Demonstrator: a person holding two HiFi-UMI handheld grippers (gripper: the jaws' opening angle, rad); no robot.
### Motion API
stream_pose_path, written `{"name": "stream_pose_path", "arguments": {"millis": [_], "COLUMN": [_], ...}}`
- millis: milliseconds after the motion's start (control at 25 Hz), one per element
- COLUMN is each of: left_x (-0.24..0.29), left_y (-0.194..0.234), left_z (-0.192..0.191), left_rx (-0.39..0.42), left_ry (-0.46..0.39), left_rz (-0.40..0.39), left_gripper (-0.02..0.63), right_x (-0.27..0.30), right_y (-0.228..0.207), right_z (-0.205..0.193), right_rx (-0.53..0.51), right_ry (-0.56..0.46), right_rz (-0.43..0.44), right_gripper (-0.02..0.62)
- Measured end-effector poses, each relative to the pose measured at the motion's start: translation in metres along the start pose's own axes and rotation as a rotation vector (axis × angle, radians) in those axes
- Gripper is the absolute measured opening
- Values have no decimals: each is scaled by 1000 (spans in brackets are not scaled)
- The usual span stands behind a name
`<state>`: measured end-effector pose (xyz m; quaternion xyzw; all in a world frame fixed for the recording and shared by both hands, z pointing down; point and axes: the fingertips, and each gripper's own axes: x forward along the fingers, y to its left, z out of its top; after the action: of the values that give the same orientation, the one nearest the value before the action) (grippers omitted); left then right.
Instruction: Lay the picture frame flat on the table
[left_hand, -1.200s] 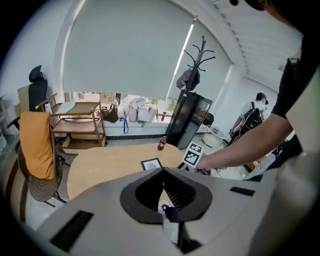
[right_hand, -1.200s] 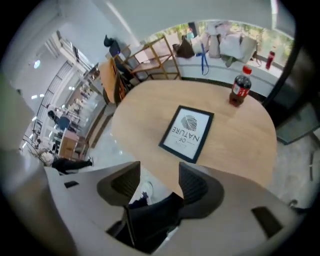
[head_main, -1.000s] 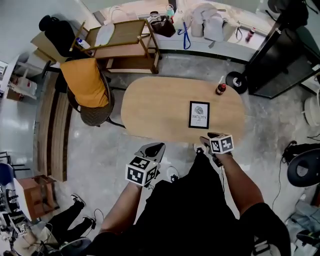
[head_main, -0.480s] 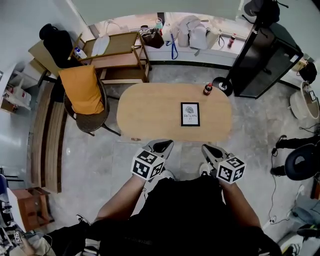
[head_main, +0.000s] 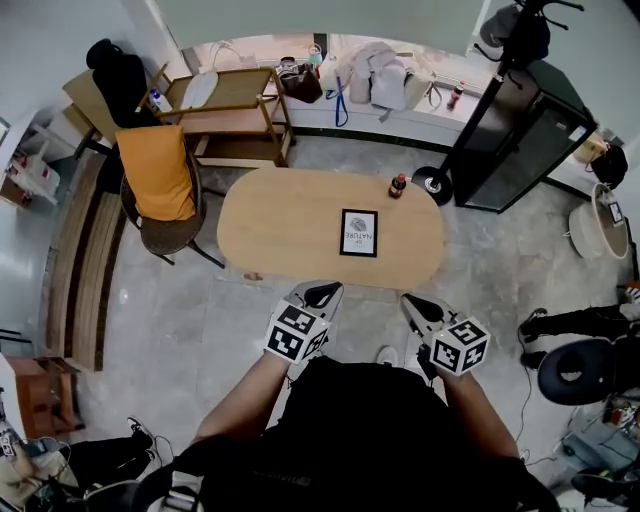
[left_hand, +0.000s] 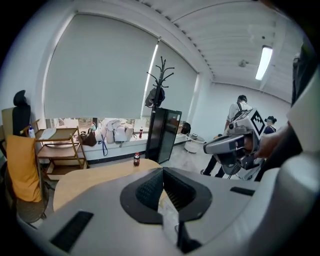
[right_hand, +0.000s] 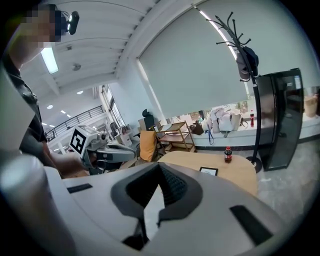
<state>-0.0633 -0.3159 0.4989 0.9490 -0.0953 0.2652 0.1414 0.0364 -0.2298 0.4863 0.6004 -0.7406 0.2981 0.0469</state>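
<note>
Grey floor (head_main: 170, 300) lies open all round the oval wooden table (head_main: 280, 215), which fills the centre of the head view. Its rounded edge is unobstructed on the near, left and right sides. A tall black cabinet (head_main: 520, 140) stands at upper right, well apart from the table. A wooden cart (head_main: 235, 110) sits beyond the far edge at upper left. A chair draped in orange cloth (head_main: 160, 175) stands just beside the table's left end, the closest obstruction. A coat stand base (head_main: 432, 186) rests on the floor near the table's upper right curve.

The left gripper (head_main: 322, 293) and right gripper (head_main: 412, 303) hang at lower centre, off the near edge and over the floor. Each has its jaws together with nothing between them.

The picture frame (head_main: 359, 232) lies flat on the tabletop, right of centre, clear of every edge and apart from both grippers. A small bottle (head_main: 398, 186) stands upright near the far right edge, apart from the frame.
</note>
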Motion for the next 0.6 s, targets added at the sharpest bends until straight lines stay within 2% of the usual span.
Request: {"name": "stream_pose_path", "arguments": {"millis": [80, 280, 440, 600], "left_x": [6, 12, 8, 7], "left_y": [-15, -37, -47, -48], "left_z": [3, 7, 1, 6], "left_rx": [7, -59, -17, -13], "left_ry": [-9, -32, 1, 6], "left_rz": [-6, -19, -5, -3], "left_gripper": [5, 5, 5, 5], "right_x": [-9, -22, -25, -25], "right_y": [-5, -10, -13, -14], "right_z": [-3, -8, -11, -10], "right_rx": [2, -24, -7, 10], "right_ry": [-1, -8, -29, -43], "right_rz": [14, 35, 39, 52], "right_gripper": [2, 2, 2, 2]}}
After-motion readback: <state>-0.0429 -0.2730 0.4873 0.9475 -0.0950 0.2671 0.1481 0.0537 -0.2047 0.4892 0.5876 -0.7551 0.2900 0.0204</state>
